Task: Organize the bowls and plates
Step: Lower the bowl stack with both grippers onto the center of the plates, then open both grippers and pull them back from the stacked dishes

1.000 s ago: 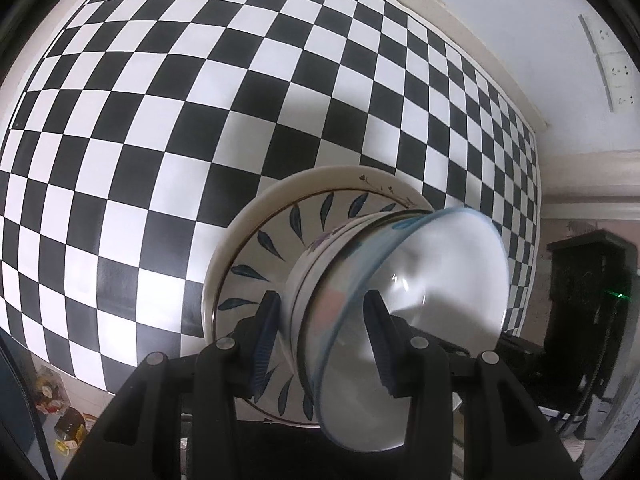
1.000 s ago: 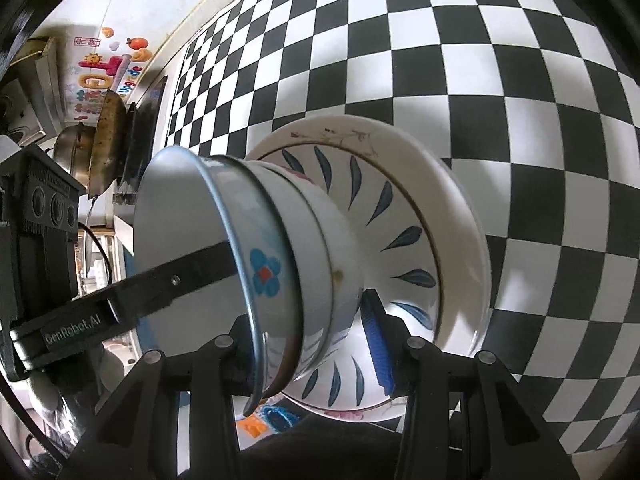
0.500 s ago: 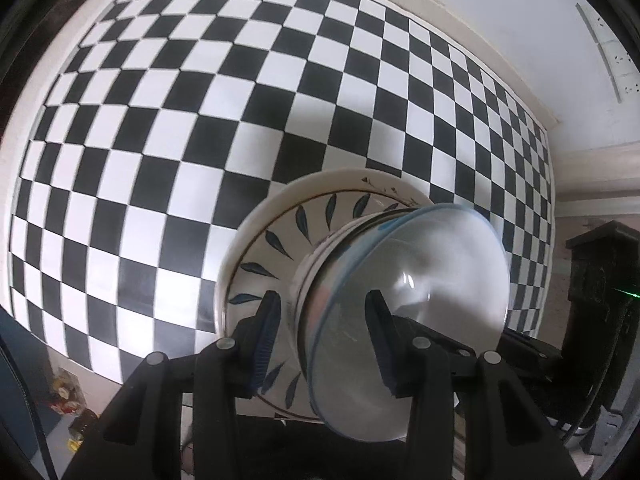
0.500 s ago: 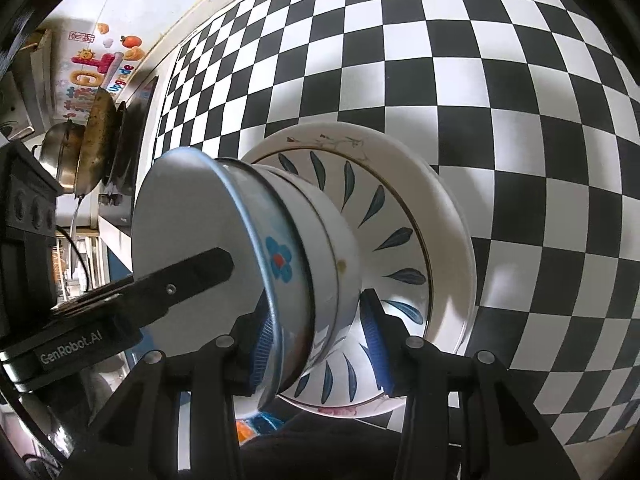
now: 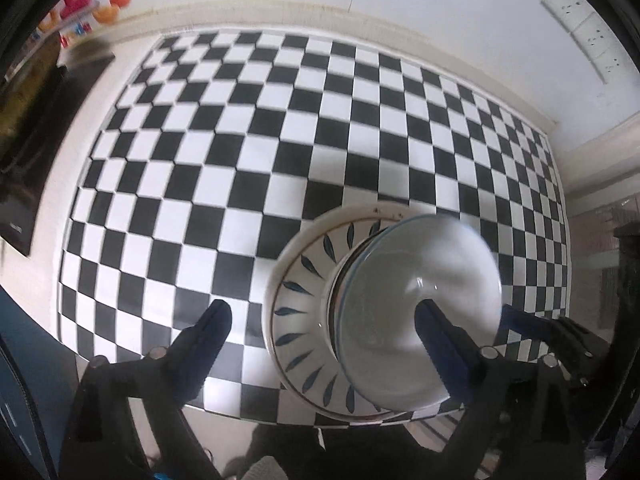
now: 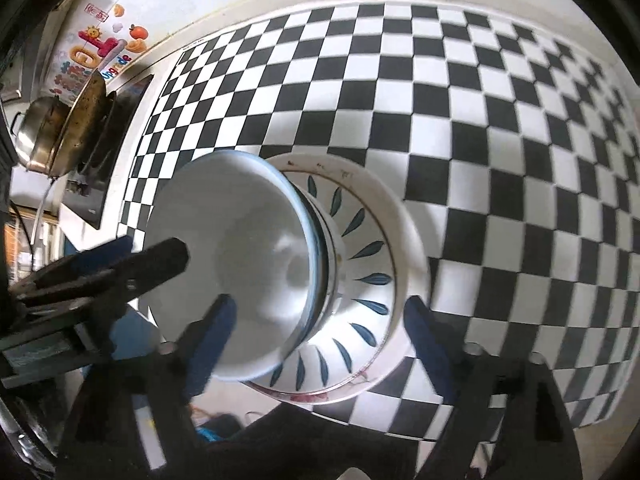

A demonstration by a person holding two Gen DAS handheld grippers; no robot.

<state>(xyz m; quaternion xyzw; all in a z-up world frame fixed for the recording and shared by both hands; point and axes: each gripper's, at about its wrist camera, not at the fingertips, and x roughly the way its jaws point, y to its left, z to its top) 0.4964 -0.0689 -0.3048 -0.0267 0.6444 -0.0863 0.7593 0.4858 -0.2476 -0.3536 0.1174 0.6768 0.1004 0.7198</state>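
Observation:
A white plate [image 5: 300, 296] with blue leaf marks sits on the checkered table [image 5: 240, 160] near its front edge. Nested bowls [image 5: 416, 304] stand on the plate; the top one is white inside with a blue rim. My left gripper [image 5: 322, 336] hangs above them, its jaws opening wide, and the pads touch nothing. In the right wrist view the same plate [image 6: 408, 240] and bowls [image 6: 240, 272] lie below my right gripper [image 6: 318, 330], whose jaws are also opening clear of the rims. Each gripper shows in the other's view: the right gripper [image 5: 540, 324], the left gripper [image 6: 148, 250].
The black and white cloth [image 6: 480, 120] runs back to a white wall with sockets [image 5: 580, 20]. Metal pots [image 6: 52, 132] stand on a stove at the left, under colourful wall stickers [image 6: 96, 52]. A dark cabinet [image 5: 628, 272] stands at the right.
Both grippers were shut on the bowls' rims; now their jaws stand wide apart and both have lifted. The bowls rest on the plate, and more of the table shows.

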